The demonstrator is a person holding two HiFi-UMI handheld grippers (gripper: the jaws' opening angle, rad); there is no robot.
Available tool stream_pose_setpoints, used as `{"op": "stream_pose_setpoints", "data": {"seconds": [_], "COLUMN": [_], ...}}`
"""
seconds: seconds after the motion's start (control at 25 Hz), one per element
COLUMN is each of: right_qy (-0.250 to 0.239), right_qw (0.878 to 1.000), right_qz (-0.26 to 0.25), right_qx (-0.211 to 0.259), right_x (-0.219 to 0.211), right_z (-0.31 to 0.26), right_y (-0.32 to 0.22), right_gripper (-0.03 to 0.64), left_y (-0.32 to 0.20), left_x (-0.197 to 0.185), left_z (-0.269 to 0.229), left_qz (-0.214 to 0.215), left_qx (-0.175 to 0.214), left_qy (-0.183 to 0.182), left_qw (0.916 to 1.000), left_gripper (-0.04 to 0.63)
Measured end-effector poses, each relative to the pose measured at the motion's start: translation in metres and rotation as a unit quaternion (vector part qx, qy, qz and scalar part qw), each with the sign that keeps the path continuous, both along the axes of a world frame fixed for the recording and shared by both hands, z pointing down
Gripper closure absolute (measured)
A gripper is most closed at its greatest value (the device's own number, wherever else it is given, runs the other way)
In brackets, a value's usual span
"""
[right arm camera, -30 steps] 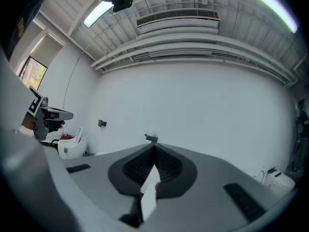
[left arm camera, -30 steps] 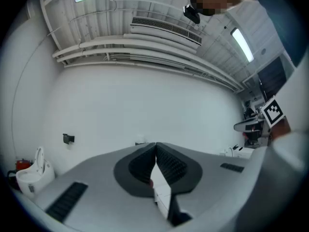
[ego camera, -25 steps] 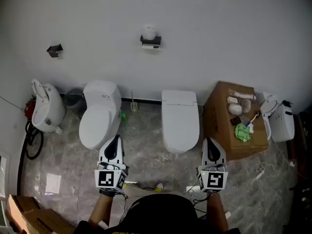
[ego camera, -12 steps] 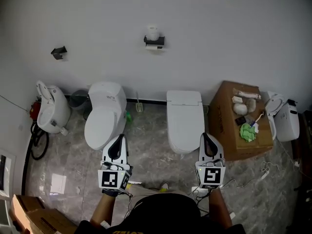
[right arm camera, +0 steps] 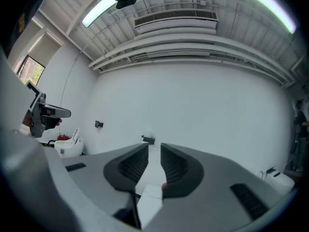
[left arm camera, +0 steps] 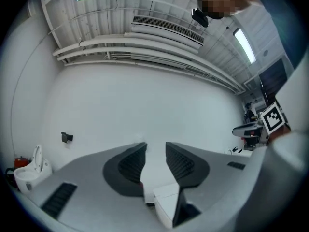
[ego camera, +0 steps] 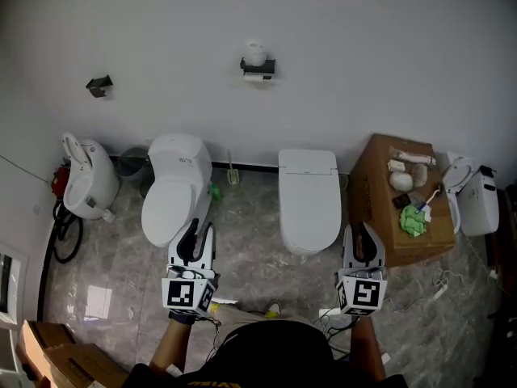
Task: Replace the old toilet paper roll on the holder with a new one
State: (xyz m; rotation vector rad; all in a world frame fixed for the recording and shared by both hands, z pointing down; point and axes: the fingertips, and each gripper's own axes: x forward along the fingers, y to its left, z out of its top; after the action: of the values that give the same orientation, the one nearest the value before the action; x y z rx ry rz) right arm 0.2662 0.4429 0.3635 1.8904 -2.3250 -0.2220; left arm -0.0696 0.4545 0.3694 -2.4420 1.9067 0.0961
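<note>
On the white wall (ego camera: 363,55), well above the floor fixtures, the toilet paper roll (ego camera: 255,52) is shown standing upright on top of the dark holder (ego camera: 258,67); a small white patch is visible just under the holder, and what it is cannot be made out. Below, against the foot of the wall, the left toilet (ego camera: 174,188) and the right toilet (ego camera: 308,199) are set side by side on the marbled floor (ego camera: 250,253), with the holder above the gap between them. A cardboard box (ego camera: 380,208) is placed just right of the right toilet, and pale rounded items and a green object (ego camera: 414,221) are laid on its top. A small dark bracket (ego camera: 98,84) is fixed to the wall further left. In the foreground, the left gripper (ego camera: 201,231) and the right gripper (ego camera: 360,234) are held level, well short of the wall and well apart from the roll. The left gripper's jaws have just been opening: they are seen a little apart, with nothing between them but the distant wall and a toilet. The right gripper's jaws have likewise just been opening, a narrower gap is shown, nothing is held, and the holder is seen far off just above that gap.
</note>
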Motion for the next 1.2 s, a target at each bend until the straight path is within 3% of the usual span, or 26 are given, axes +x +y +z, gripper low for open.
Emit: {"op": "stream_pose_setpoints", "data": {"seconds": [0.16, 0.32, 0.44, 0.52, 1.2], "right_qy": [0.001, 0.006, -0.011, -0.026, -0.025], "right_qw": [1.000, 1.000, 0.999, 0.999, 0.998], "right_qz": [0.000, -0.006, -0.018, -0.022, -0.037], "right_qx": [-0.004, -0.019, -0.025, -0.023, -0.046], "right_x": [0.004, 0.003, 0.001, 0.001, 0.014], "right_z": [0.002, 0.008, 0.013, 0.013, 0.023], "right_y": [-0.003, -0.008, -0.013, -0.016, -0.042], "right_gripper": [0.493, 0.337, 0.131, 0.063, 0.051], "left_y": [-0.003, -0.005, -0.010, -0.012, -0.018], "left_x": [0.008, 0.011, 0.008, 0.007, 0.023], "left_z": [0.001, -0.001, 0.002, 0.004, -0.002], "left_qz": [0.018, 0.029, 0.021, 0.021, 0.011], "left_qx": [-0.003, 0.011, -0.004, -0.008, -0.015], "left_qy": [0.001, 0.020, 0.021, 0.028, -0.001], "left_qw": [0.9998, 0.9993, 0.9996, 0.9993, 0.9998], "left_gripper": [0.356, 0.260, 0.186, 0.139, 0.138]}}
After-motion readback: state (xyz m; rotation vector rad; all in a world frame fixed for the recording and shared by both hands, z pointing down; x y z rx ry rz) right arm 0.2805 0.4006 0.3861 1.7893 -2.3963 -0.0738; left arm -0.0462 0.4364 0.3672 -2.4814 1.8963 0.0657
